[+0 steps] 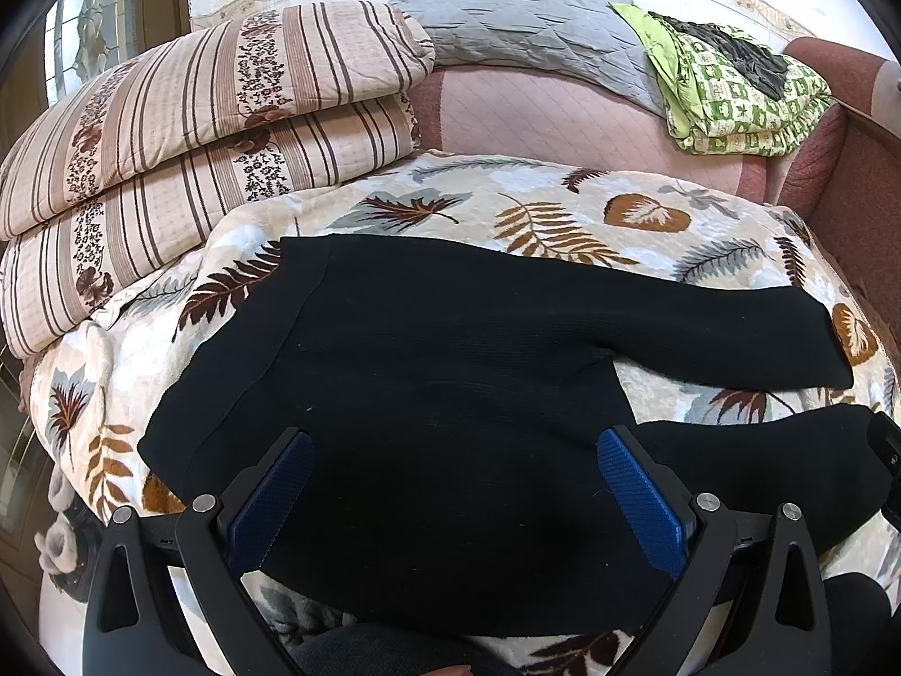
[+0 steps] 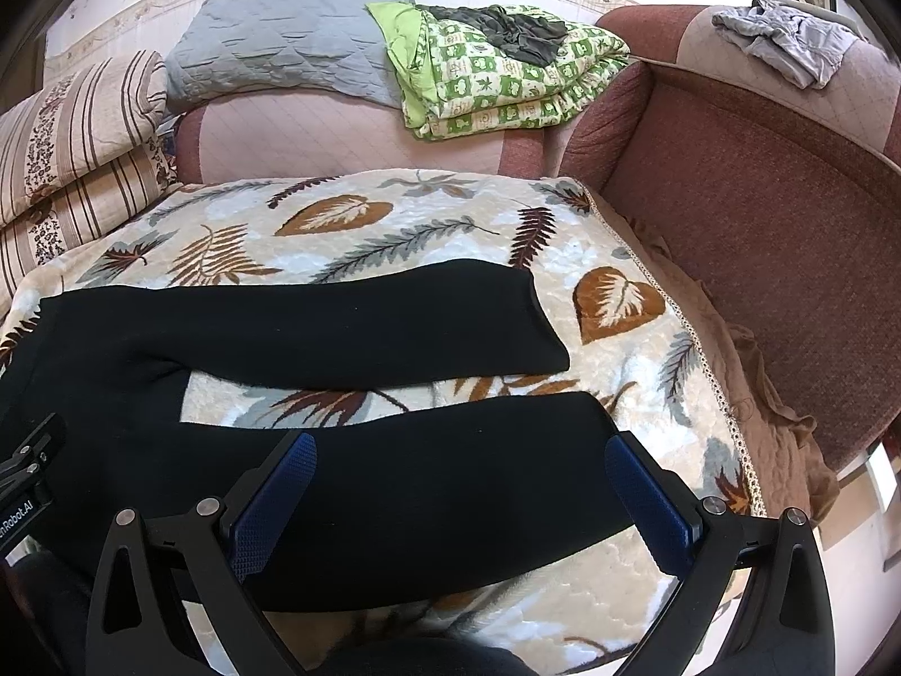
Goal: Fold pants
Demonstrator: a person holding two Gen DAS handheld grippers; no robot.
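The black pants [image 1: 428, 372] are spread flat on the leaf-patterned blanket [image 1: 535, 214], the waist toward the left tongs [image 1: 453, 498] and the two legs fanned apart toward the right tongs [image 2: 459, 501]. They appear to be laid out this way so that one leg can be brought over the other as a first fold; no fold is seen yet.

The left tongs are held wide open above the seat and waist part of the pants, nothing being gripped; the cloth lies directly ahead of and between the blue pads [image 1: 642, 501]. The right tongs are likewise spread wide and hold nothing; the near leg [image 2: 428, 484] passes crosswise between their pads, while the far leg [image 2: 338, 327] lies beyond them, a strip of blanket being visible between the two.

Whether the pads touch the cloth cannot be told.

Beyond the left tongs, striped quilts [image 1: 197, 129] are stacked; farther off, a grey pad [image 1: 518, 22] and a green patterned bedding [image 2: 507, 79] rest on the pink sofa [image 2: 760, 225].
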